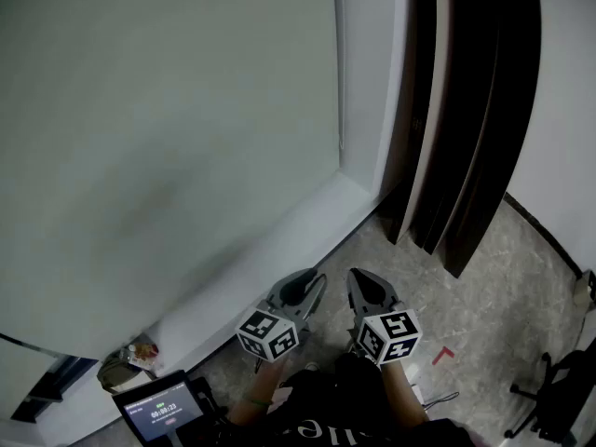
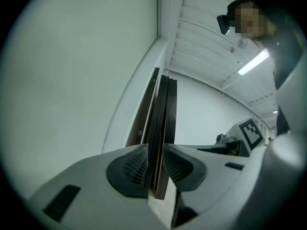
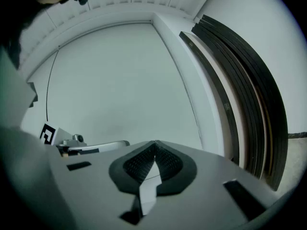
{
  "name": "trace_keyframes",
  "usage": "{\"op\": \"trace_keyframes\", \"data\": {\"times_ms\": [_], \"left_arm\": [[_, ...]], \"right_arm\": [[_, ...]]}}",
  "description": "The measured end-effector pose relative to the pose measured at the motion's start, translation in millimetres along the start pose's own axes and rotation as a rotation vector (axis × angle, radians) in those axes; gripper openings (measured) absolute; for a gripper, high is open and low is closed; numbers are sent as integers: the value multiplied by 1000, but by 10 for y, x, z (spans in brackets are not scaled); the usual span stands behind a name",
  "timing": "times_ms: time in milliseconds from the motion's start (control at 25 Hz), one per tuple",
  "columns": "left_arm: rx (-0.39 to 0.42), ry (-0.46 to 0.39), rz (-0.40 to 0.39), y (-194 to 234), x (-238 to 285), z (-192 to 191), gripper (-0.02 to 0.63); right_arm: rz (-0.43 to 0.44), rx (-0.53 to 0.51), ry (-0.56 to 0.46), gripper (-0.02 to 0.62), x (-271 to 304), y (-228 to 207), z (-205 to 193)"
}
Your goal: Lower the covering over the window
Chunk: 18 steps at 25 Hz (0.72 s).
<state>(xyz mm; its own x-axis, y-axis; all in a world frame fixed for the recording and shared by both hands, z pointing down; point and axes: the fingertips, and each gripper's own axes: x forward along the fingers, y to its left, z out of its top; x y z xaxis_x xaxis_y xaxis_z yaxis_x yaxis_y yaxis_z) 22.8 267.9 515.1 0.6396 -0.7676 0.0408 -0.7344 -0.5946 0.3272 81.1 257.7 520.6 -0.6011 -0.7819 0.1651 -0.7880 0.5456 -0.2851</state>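
Covering [image 1: 158,138], a pale sheet, hangs left of the dark panels [image 1: 466,110] and reaches down to the white sill [image 1: 279,240]. Both grippers sit short of those panels. My left gripper [image 1: 315,280] has its fingers released, with a narrow gap framing the panels. The right gripper [image 1: 355,275] has its fingers clenched tip to tip, empty.

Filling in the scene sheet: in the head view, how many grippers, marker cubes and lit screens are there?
Grippers: 2, the left gripper and the right gripper
Marker cubes: 2
Lit screens: 1
Total: 5
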Motion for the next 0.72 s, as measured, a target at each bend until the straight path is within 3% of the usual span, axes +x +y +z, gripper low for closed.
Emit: {"op": "trace_keyframes", "data": {"times_ms": [360, 720], "left_arm": [[-4, 15, -29, 7, -311, -142, 91], [8, 35, -67, -185, -234, -237, 91]], "right_arm": [[-25, -5, 3, 9, -99, 303, -193], [-73, -7, -6, 9, -314, 196, -242]]}}
